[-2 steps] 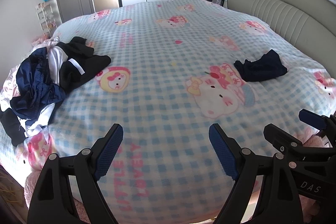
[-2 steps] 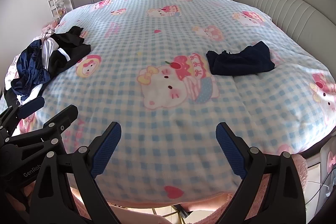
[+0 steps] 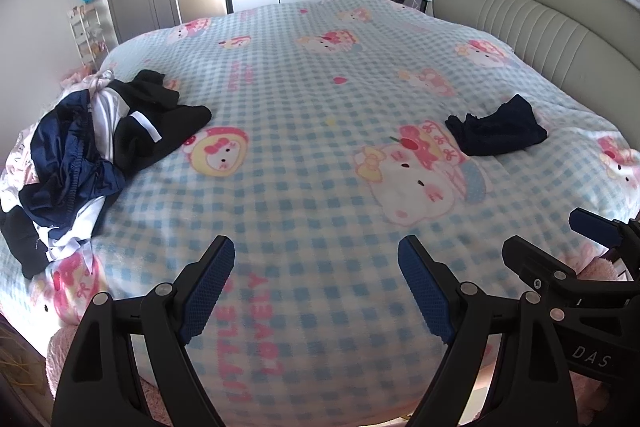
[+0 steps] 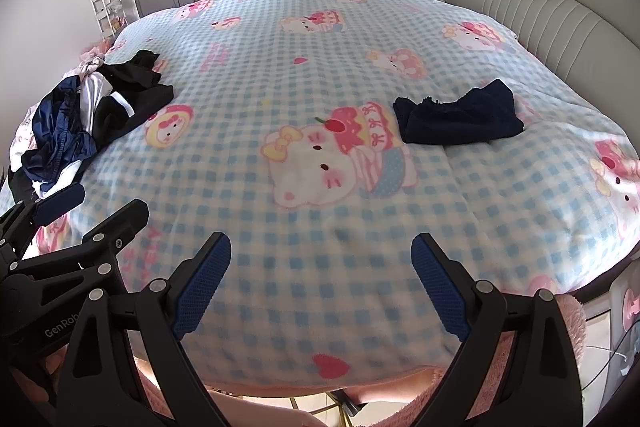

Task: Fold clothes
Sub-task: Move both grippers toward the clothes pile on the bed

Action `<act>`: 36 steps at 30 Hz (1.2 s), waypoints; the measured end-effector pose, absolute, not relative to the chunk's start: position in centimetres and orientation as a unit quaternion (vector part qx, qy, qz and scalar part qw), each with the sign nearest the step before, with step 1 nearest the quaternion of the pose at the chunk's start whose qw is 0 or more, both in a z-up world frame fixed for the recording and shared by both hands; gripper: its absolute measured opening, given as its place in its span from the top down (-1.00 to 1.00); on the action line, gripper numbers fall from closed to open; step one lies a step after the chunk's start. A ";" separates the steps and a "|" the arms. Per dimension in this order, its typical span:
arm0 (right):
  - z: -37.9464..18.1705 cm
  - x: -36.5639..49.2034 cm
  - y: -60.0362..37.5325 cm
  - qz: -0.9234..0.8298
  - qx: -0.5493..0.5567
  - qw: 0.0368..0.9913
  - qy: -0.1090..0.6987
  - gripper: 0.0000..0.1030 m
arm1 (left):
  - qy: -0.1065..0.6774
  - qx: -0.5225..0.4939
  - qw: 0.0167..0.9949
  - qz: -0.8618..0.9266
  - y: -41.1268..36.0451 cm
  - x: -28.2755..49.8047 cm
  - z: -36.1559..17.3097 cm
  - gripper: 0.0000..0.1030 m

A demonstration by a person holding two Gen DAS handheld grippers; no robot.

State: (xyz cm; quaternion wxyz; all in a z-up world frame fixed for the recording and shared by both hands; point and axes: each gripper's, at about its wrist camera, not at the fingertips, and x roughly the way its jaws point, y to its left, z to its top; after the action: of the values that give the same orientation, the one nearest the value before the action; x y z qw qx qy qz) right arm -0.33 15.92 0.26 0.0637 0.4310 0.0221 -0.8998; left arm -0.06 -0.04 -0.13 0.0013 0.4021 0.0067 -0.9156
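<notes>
Garment (image 4: 458,119) lengthwise across bed (image 4: 320,227)

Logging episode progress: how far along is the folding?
Done: one dark garment lies apart on the right of the bed, seemingly folded. In hand: nothing; the left gripper and right gripper are both open over the blanket. Left: the heap of clothes at the left edge, unfolded.
</notes>
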 end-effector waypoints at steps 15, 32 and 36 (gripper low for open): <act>4.5 -3.9 5.8 -0.902 0.367 0.194 0.115 -0.81 | 0.103 0.367 0.074 -0.922 -12.2 1.9 1.4 -0.67; -1.2 -11.2 -22.7 -0.817 0.411 0.386 0.122 -0.76 | 0.269 0.332 0.218 -0.878 -37.3 1.4 -3.5 -0.67; -2.4 -13.0 -26.7 -0.816 0.413 0.375 0.150 -0.76 | 0.292 0.332 0.213 -0.871 -39.0 -0.1 -5.1 -0.66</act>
State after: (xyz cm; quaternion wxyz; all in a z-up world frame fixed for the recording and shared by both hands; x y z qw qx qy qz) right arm -12.99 -26.75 -2.45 0.3752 0.4129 0.1502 -0.8162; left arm -0.15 -39.05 -5.13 0.2128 0.3324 0.2920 -0.8712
